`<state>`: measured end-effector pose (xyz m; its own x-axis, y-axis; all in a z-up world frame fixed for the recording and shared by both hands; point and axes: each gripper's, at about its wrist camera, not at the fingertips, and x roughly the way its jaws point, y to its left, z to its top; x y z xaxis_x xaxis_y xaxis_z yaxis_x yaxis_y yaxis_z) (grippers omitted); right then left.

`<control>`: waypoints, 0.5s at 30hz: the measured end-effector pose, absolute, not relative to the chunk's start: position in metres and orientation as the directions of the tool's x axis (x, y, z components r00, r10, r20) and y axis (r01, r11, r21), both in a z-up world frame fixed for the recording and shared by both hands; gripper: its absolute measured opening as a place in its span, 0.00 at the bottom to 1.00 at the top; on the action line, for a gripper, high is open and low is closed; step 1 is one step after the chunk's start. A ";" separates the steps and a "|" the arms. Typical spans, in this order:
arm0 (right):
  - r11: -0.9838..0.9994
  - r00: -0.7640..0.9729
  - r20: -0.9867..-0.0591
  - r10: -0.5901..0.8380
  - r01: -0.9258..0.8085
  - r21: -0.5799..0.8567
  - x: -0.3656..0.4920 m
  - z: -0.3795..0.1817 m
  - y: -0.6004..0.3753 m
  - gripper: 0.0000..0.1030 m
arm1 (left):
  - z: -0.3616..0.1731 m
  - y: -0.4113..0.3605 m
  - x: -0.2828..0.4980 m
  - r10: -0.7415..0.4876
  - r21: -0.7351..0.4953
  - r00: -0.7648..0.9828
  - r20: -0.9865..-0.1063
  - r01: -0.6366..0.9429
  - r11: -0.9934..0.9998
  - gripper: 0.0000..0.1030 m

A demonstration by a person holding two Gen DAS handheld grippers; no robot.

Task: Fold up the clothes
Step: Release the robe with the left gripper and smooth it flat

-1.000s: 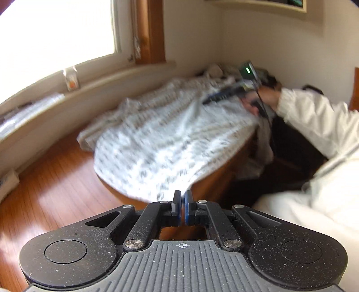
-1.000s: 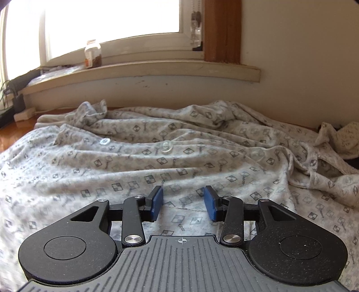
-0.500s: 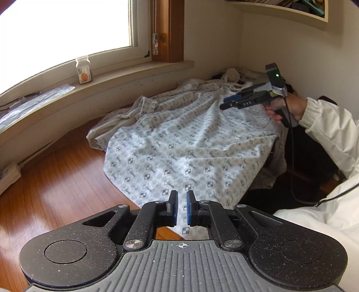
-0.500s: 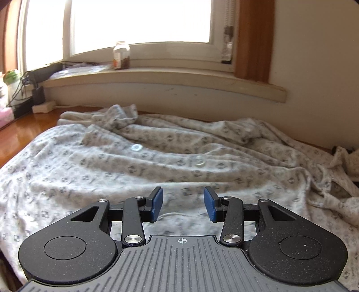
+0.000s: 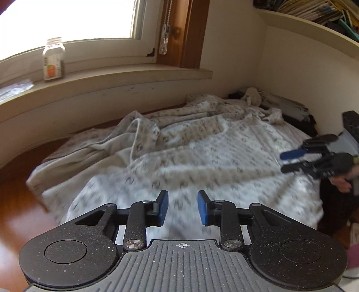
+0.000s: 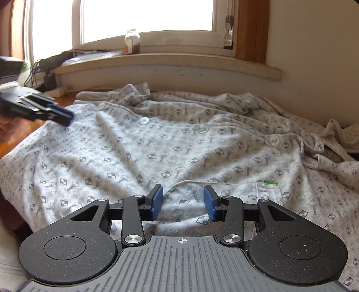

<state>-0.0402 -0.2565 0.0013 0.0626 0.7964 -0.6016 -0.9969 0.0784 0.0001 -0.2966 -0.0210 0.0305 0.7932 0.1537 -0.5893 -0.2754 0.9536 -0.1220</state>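
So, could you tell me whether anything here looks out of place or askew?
The shirt lies rumpled and crooked across the table, its far side bunched toward the wall. Nothing looks spilled or damaged.

Blown-out window (image 5: 67, 20) backlight, motion blur

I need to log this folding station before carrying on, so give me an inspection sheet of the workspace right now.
Surface: glossy brown wooden tabletop, mostly covered.
Job's things: white button-up garment with grey check print, spread out, rumpled, unfolded.
Clutter: crumpled beige cloth at the far corner.
Grippers: left gripper jaws have just been opening, nothing between them; right gripper open above the garment.
Cables: dark cords near the sill.
Surroundings: cream window sill with a clear lidded jar; shelf of papers.
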 end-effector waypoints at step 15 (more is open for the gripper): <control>0.108 0.066 -0.546 0.835 -0.993 0.044 -0.029 0.020 -0.165 0.40 | 0.014 -0.048 -0.311 0.131 -0.157 0.803 -0.582 -0.268 0.950 0.50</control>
<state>-0.0287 -0.1654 0.0199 0.0663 0.8351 -0.5460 -0.9932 0.1078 0.0443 -0.3105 -0.0482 0.0136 0.8029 0.1305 -0.5816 -0.2683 0.9505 -0.1571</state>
